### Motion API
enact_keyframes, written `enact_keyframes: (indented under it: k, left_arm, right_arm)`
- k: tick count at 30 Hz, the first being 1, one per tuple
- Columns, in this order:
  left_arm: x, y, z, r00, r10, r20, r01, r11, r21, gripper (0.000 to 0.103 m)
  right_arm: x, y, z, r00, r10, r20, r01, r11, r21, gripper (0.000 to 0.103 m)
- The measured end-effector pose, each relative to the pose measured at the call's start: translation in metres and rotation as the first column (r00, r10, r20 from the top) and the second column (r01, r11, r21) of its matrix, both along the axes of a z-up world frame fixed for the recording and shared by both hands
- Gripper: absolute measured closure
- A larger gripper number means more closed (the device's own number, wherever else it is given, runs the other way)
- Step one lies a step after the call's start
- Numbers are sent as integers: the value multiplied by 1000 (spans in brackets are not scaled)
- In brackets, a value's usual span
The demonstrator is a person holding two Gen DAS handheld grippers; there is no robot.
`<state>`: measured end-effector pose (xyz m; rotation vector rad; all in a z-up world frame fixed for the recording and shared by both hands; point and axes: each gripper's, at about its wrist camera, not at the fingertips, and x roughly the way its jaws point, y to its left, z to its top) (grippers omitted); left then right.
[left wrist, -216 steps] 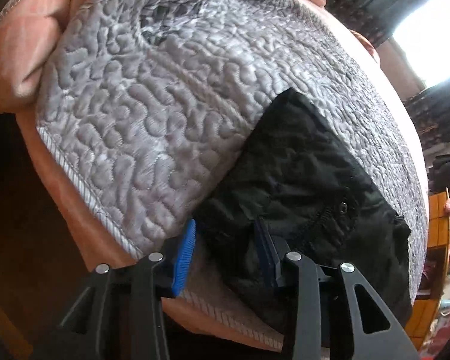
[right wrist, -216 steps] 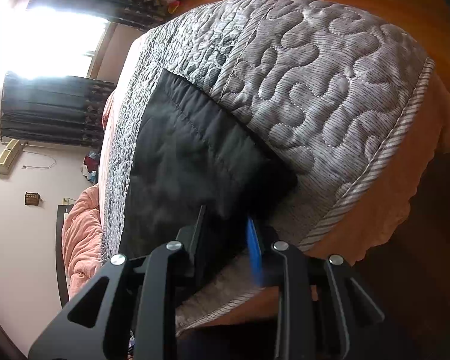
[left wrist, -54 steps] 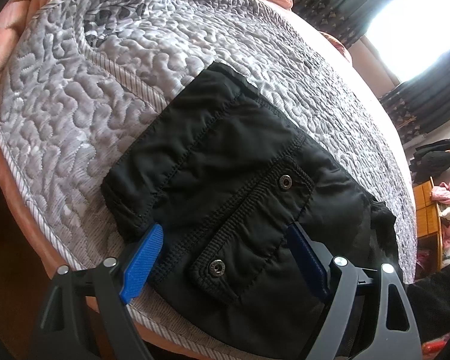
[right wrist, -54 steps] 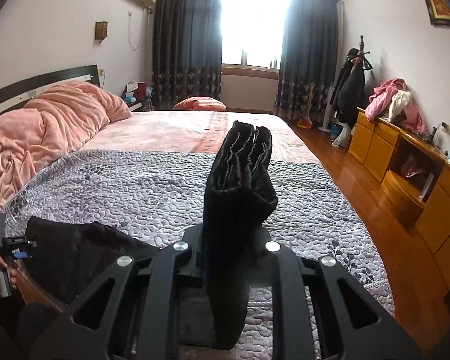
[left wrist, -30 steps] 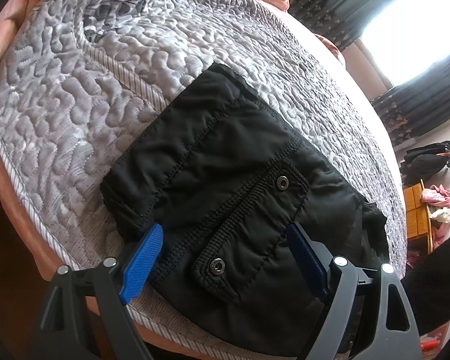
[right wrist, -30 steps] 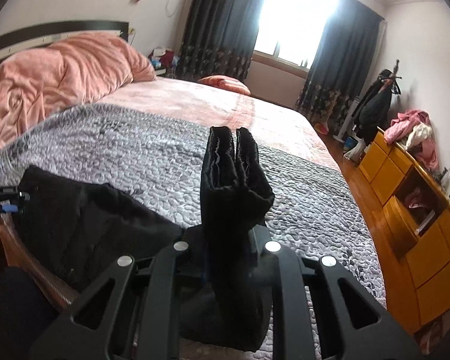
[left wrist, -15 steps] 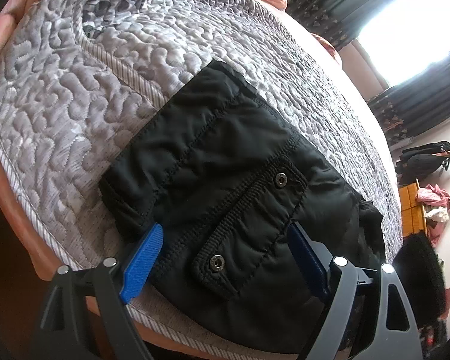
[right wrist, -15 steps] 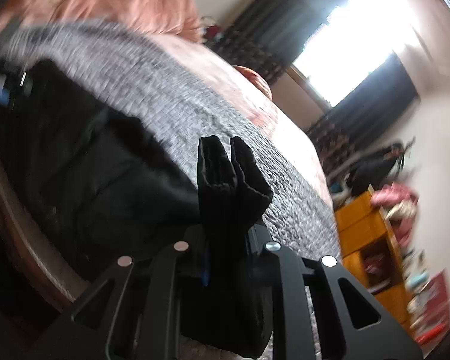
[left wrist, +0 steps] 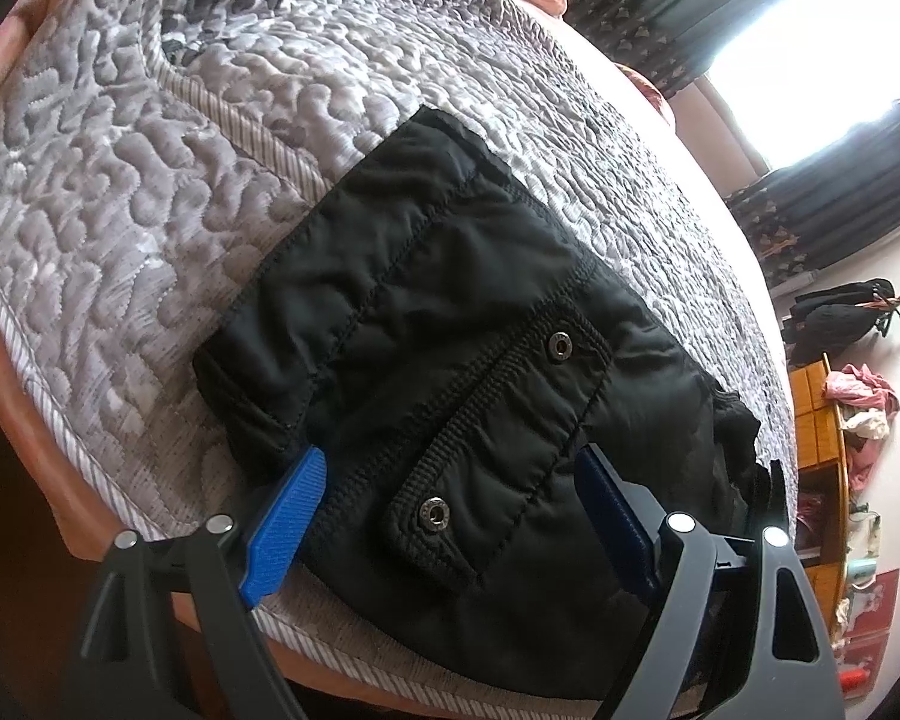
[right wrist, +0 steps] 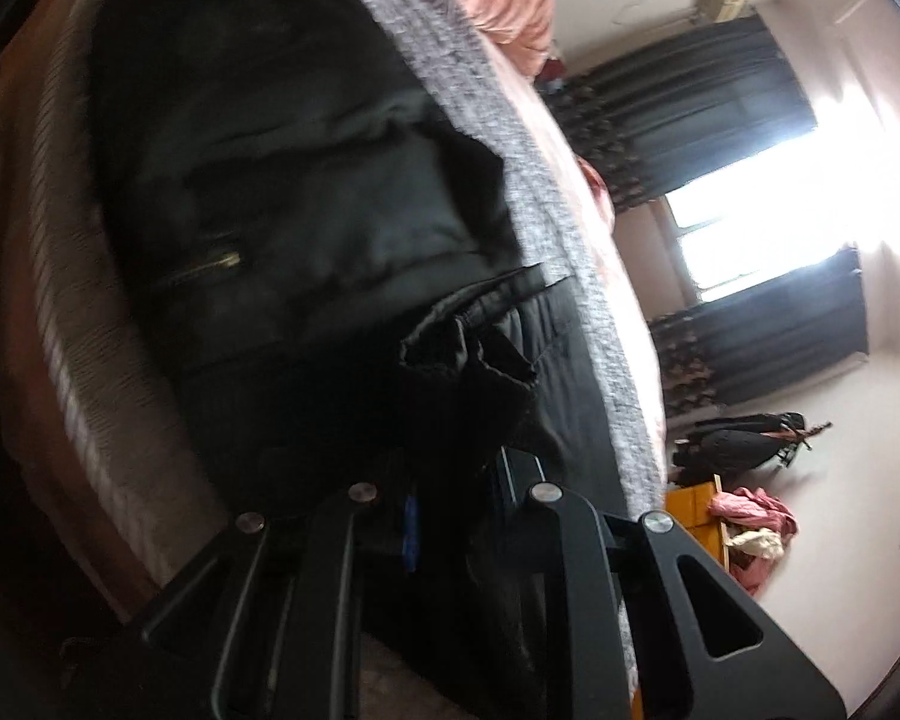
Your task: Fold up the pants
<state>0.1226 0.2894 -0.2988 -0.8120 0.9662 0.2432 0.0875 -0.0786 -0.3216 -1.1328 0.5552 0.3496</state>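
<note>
Our right gripper (right wrist: 450, 510), clamped on the pants (left wrist: 450, 372) hem, has swung over them; only our left gripper (left wrist: 450, 498), fingers apart, shows the snaps (left wrist: 558, 347).

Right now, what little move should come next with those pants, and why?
Probably lower the right gripper and lay its held end over the pants on the quilt. It is shut on a bunched cuff above them, while the left gripper is open beside the flat part, gripping nothing.
</note>
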Motion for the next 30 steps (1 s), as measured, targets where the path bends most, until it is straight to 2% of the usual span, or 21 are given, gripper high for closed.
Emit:
enact_keyframes:
  k: [4,10,16,20,21,23,24,26,28,29,30]
  left_arm:
    - [-1,1,-1,1000,-2,2,2,1000,-5,18]
    - [0,0,-2,1000,-9,2,9,1000,-9,17]
    - [2,1,-3,1000,-21,0,21,1000,-21,17]
    - [4,1,-3,999,-34,-4,34,999,-23,14]
    - [5,1,-2,999,-36,-4,36,999,-24,13]
    - [3,1,0,999,-32,3,32,999,-32,12]
    - [2,2,1,1000,-28,7,28,999,-40,12]
    - [-1,2,4,1000,-22,15,23,999,-46,12]
    - [-7,1,8,999,-10,31,12,999,-49,11]
    - [-10,1,10,999,-5,40,7,999,-50,11]
    - [-14,0,12,999,4,50,-2,999,-55,11]
  right_arm:
    - [-1,1,-2,998,37,-54,-36,999,23,84]
    - [0,0,0,989,82,-119,-77,996,50,84]
    - [0,-3,-2,985,114,-127,-112,993,24,84]
    - [-1,0,-3,983,127,-133,-128,992,-2,77]
    - [-1,-2,0,981,120,-153,-118,993,19,72]
    - [4,-6,18,967,118,-224,-97,990,101,54]
    - [6,-11,38,952,133,-274,-84,979,185,39]
    - [13,-18,67,926,153,-344,-49,955,292,36]
    - [38,-31,101,868,173,-465,59,895,443,37]
    - [56,-41,112,833,177,-524,136,853,504,39]
    - [71,-48,117,812,167,-560,200,821,534,48]
